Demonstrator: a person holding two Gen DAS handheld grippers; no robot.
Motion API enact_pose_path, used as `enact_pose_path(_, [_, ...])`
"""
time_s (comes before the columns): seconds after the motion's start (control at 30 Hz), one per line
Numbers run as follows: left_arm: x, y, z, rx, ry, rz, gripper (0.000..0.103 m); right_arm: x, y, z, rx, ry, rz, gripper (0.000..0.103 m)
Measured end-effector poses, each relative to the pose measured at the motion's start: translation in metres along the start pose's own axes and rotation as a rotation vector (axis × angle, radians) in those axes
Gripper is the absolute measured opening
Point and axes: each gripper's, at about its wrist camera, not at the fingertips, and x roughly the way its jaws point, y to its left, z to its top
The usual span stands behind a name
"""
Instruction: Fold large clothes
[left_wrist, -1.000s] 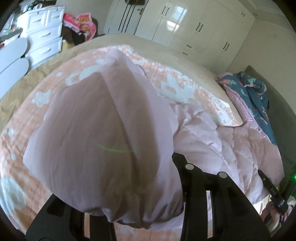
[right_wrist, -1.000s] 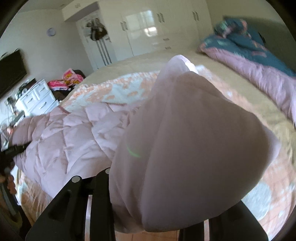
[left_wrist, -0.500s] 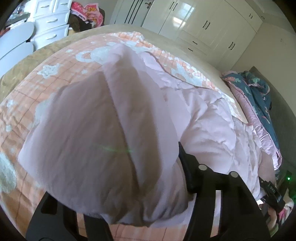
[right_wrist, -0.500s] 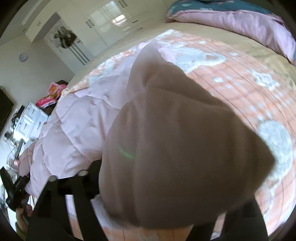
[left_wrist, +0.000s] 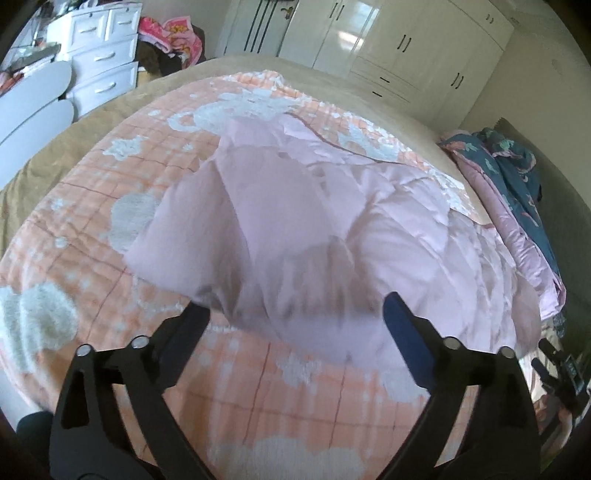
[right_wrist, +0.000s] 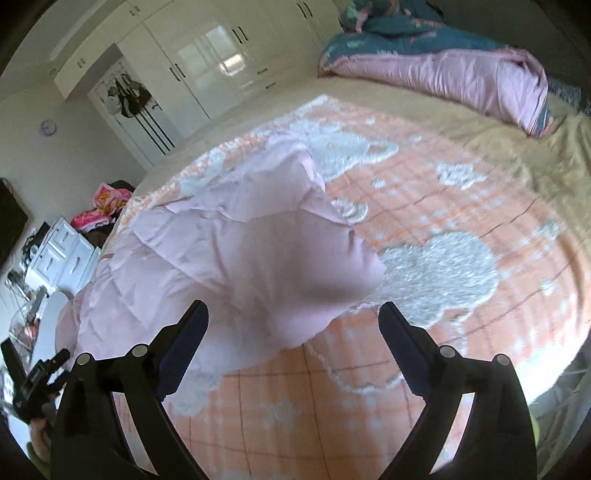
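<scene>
The bed (left_wrist: 92, 147) carries an orange checked blanket (left_wrist: 258, 398); white wardrobes (left_wrist: 388, 40) stand far. A rolled quilt (right_wrist: 461, 77) lies at the far right. The pink padded coat (left_wrist: 314, 229) lies mid-blanket. My left gripper (left_wrist: 295, 314) and right gripper (right_wrist: 293, 314) are opening, holding nothing.

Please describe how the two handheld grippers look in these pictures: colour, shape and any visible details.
Both the left gripper and the right gripper look alike: matte black angular frames forking into two long fingers, round silver bolt heads at the joints, and dark blue pads on the inner finger faces. No cables or markings show.
</scene>
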Motion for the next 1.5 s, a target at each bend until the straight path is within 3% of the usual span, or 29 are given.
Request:
enact_pose_path(0.07, [-0.013, -0.005, -0.004, 0.018, -0.019, -0.007, 0.094, -0.014, 0.004, -0.003, -0.021, -0.024, 0.001, 0.099])
enact_pose_path(0.47, [-0.081, -0.046, -0.013, 0.129, -0.121, -0.063, 0.094, -0.096, 0.061, -0.018, -0.229, -0.166, 0.077, 0.099])
enact_pose_path(0.77, [-0.106, -0.072, -0.036, 0.203, -0.159, -0.106, 0.094, -0.126, 0.097, -0.042, -0.364, -0.220, 0.084, 0.099])
enact_pose_path(0.97, [-0.109, -0.082, -0.058, 0.235, -0.166, -0.112, 0.094, -0.125, 0.116, -0.066, -0.422, -0.194, 0.093, 0.099])
enact_pose_path(1.13, [-0.101, -0.086, -0.070, 0.239, -0.121, -0.132, 0.094, -0.108, 0.123, -0.082, -0.429, -0.122, 0.098, 0.099])
enact_pose_path(1.5, [-0.095, -0.086, -0.075, 0.248, -0.108, -0.110, 0.094, -0.097, 0.122, -0.085, -0.420, -0.089, 0.096, 0.099])
